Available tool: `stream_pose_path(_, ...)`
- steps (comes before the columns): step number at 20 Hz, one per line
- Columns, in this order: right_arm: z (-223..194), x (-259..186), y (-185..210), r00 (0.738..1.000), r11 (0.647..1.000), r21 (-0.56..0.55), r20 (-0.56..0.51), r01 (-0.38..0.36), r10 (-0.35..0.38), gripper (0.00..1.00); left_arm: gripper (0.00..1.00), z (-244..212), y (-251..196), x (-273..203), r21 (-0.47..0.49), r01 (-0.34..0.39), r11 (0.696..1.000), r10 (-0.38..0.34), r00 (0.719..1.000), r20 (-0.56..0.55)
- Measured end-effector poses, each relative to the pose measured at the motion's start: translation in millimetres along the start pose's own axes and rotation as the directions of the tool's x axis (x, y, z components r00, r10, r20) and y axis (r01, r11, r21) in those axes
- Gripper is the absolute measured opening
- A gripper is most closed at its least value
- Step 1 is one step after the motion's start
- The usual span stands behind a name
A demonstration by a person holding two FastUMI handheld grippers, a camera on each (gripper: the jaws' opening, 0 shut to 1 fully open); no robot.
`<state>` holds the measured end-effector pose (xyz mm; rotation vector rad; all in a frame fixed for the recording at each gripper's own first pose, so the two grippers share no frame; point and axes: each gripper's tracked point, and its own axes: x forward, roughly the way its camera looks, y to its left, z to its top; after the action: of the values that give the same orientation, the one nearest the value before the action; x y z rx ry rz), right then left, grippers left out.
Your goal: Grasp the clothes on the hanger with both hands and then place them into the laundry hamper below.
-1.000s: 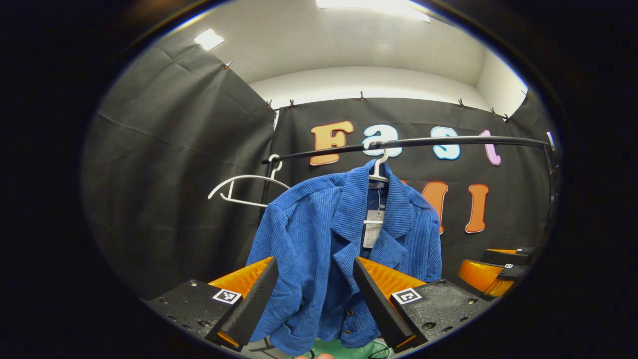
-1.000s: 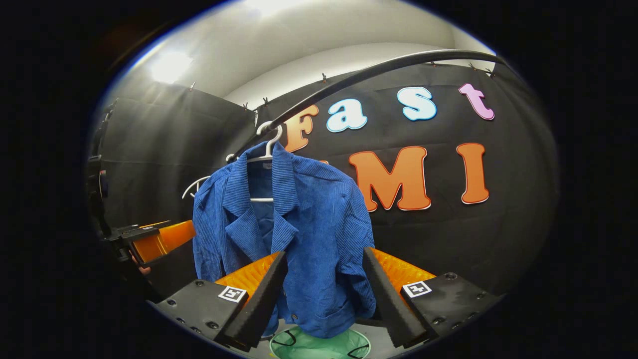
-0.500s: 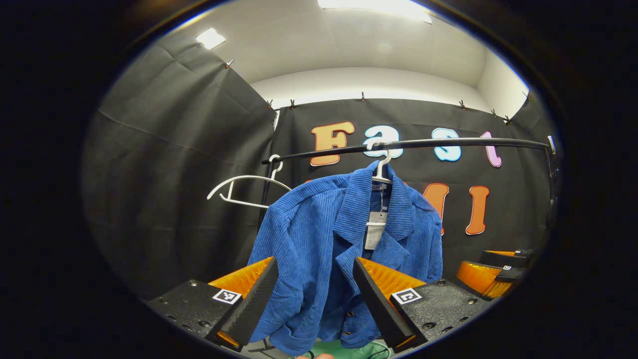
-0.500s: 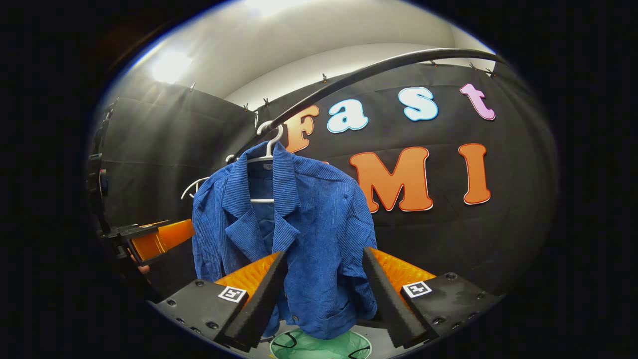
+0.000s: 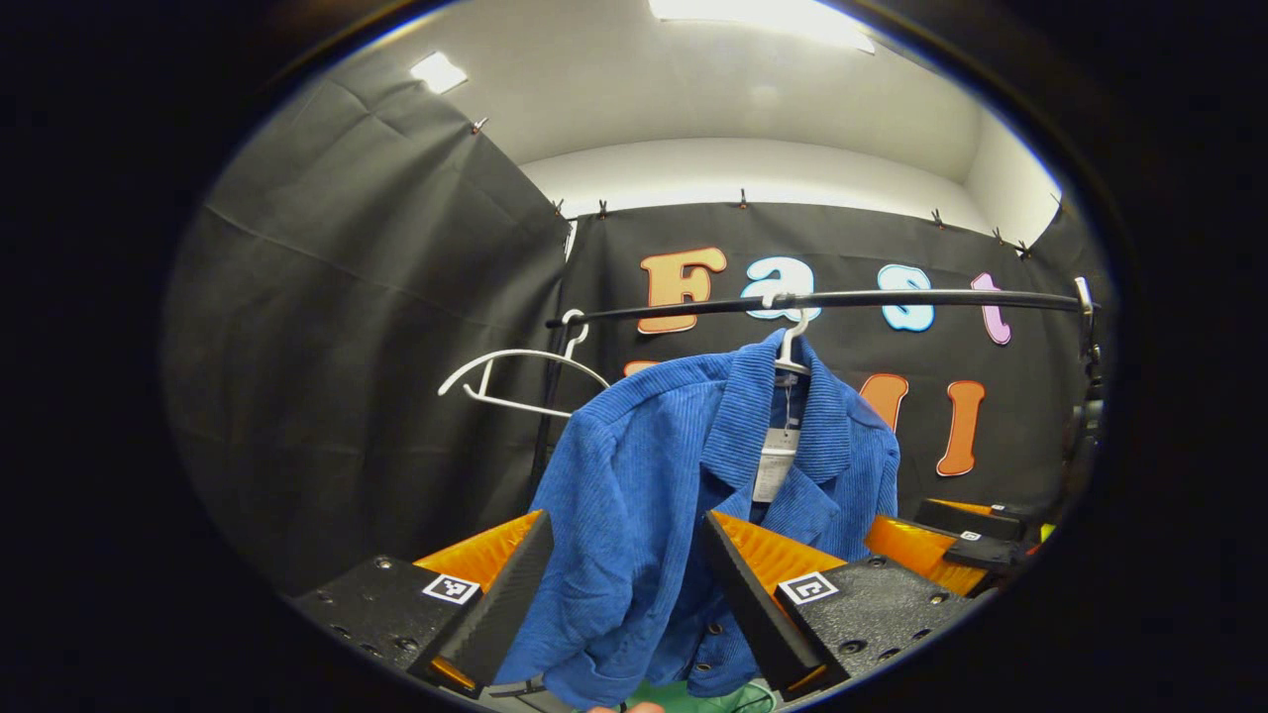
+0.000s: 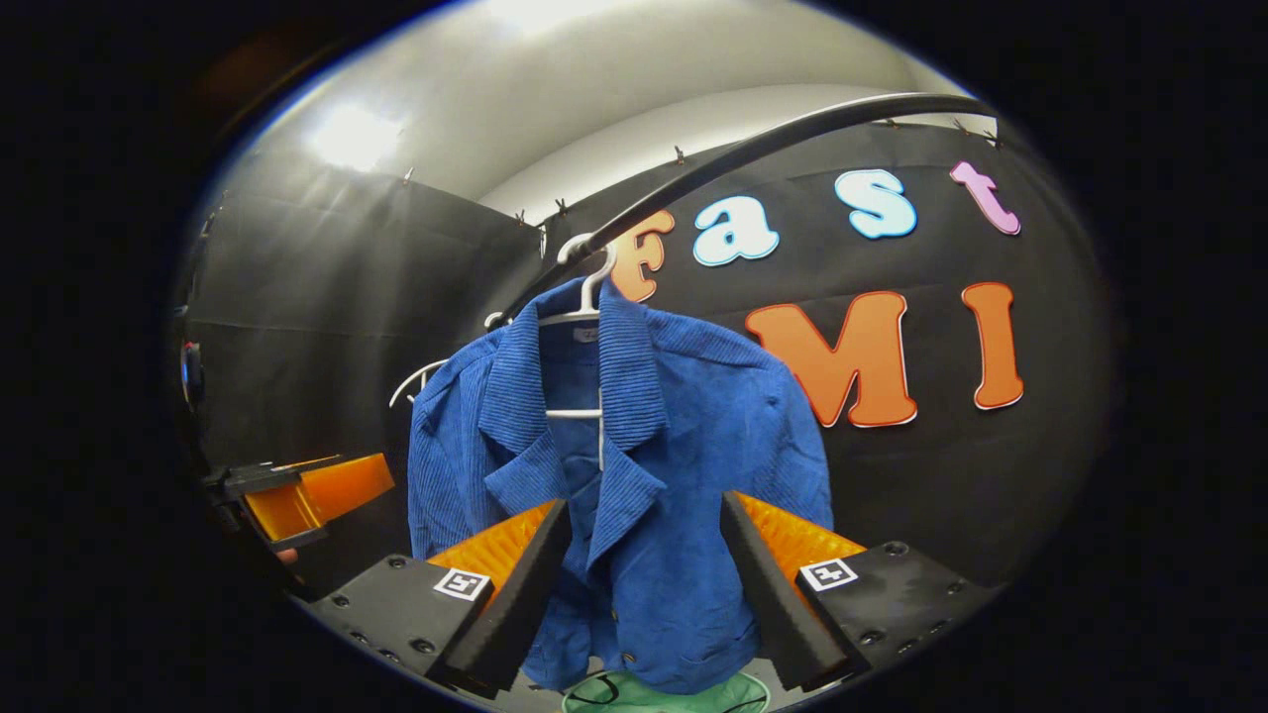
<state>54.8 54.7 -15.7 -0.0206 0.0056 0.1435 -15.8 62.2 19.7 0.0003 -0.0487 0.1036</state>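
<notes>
The blue jacket [image 5: 684,515] hangs on a white hanger [image 5: 790,349] from the black rail [image 5: 892,297], and it looks bigger and closer in both views than it did a moment ago. That means both hands have moved in toward it. In the left gripper view the jacket has slid to the right and its left shoulder now sits right between the fingers of the left gripper [image 5: 619,604]. In the right gripper view the jacket's front and collar now sit between the fingers of the right gripper [image 6: 644,594]. Both grippers have their fingers spread wide apart, and neither one is pinching the cloth yet. The right gripper also shows far off at the side of the left gripper view, closer to the jacket than before. A spare hanger [image 5: 515,371] hangs on the same rail, well off to the side. The green hamper [image 6: 664,693] peeks out just under the jacket's bottom edge. So the reach looks nearly done. I think the next step is to close both grippers on the jacket, lift it off the hanger, and drop it down into the hamper.
</notes>
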Motion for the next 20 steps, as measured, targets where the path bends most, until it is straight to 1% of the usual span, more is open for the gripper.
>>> stream_pose_path(3, -4.9, 26.7, 3.5, 0.998, 0.998, 0.005, 0.013, 0.057, -0.057, 0.98, 0.92, -5.0, 17.4, -5.6, -0.001, 0.008, 1.000, -0.008, 1.000, -0.021)
stream_pose_path(4, -6.9, 36.9, 5.2, 0.997, 0.997, 0.000, 0.016, 0.076, -0.076, 0.98, 0.95, -7.3, 23.2, -7.9, 0.001, 0.016, 1.000, -0.016, 0.999, -0.029)
stream_pose_path(8, -15.2, 72.6, 11.0, 0.984, 0.984, -0.028, 0.025, 0.176, -0.175, 0.98, 0.95, -10.6, 45.5, -15.0, 0.008, 0.061, 0.998, -0.061, 0.997, -0.039)
stream_pose_path(9, -17.2, 80.8, 14.9, 0.981, 0.981, -0.022, 0.028, 0.194, -0.194, 0.94, 0.95, -11.6, 50.5, -15.9, 0.008, 0.073, 0.997, -0.072, 0.997, -0.041)
stream_pose_path(10, -18.1, 88.5, 16.4, 0.975, 0.975, -0.023, 0.034, 0.219, -0.218, 0.98, 0.95, -13.6, 55.1, -17.0, 0.008, 0.081, 0.997, -0.081, 0.996, -0.045)
stream_pose_path(11, -17.9, 95.0, 11.5, 0.964, 0.964, -0.032, 0.044, 0.264, -0.263, 0.98, 0.95, -16.8, 58.0, -17.0, 0.009, 0.086, 0.996, -0.085, 0.995, -0.056)
stream_pose_path(12, -17.6, 100.9, 8.0, 0.954, 0.954, -0.031, 0.058, 0.297, -0.295, 0.93, 0.95, -18.9, 60.7, -17.3, 0.012, 0.086, 0.996, -0.085, 0.994, -0.064)
stream_pose_path(13, -18.0, 104.7, 8.2, 0.950, 0.951, -0.027, 0.064, 0.307, -0.305, 0.93, 0.92, -19.0, 63.0, -17.7, 0.018, 0.079, 0.997, -0.077, 0.995, -0.064)
stream_pose_path(14, -21.3, 110.1, 6.6, 0.945, 0.947, -0.025, 0.068, 0.321, -0.319, 0.93, 0.95, -17.3, 65.2, -19.9, 0.022, 0.068, 0.997, -0.067, 0.996, -0.056)
stream_pose_path(16, -38.4, 118.8, -15.4, 0.917, 0.915, -0.051, 0.043, 0.399, -0.397, 0.93, 0.94, -15.9, 64.8, -23.1, 0.026, 0.038, 0.999, -0.037, 0.998, -0.041)
stream_pose_path(17, -49.5, 122.3, -26.4, 0.908, 0.906, -0.053, 0.017, 0.420, -0.419, 0.97, 0.95, -17.1, 64.4, -25.4, 0.025, 0.018, 1.000, -0.017, 0.999, -0.039)
stream_pose_path(18, -58.5, 125.7, -34.6, 0.908, 0.907, -0.041, -0.006, 0.418, -0.419, 0.94, 0.92, -18.3, 64.2, -28.9, 0.021, -0.001, 1.000, 0.002, 0.999, -0.040)
stream_pose_path(19, -64.3, 129.5, -45.0, 0.911, 0.911, -0.034, -0.020, 0.410, -0.411, 0.94, 0.91, -19.5, 62.5, -31.0, 0.013, -0.018, 1.000, 0.019, 0.999, -0.042)
stream_pose_path(20, -68.6, 132.9, -55.7, 0.913, 0.913, -0.032, -0.028, 0.406, -0.407, 0.98, 0.95, -22.0, 59.6, -33.4, 0.006, -0.033, 0.999, 0.033, 0.998, -0.045)
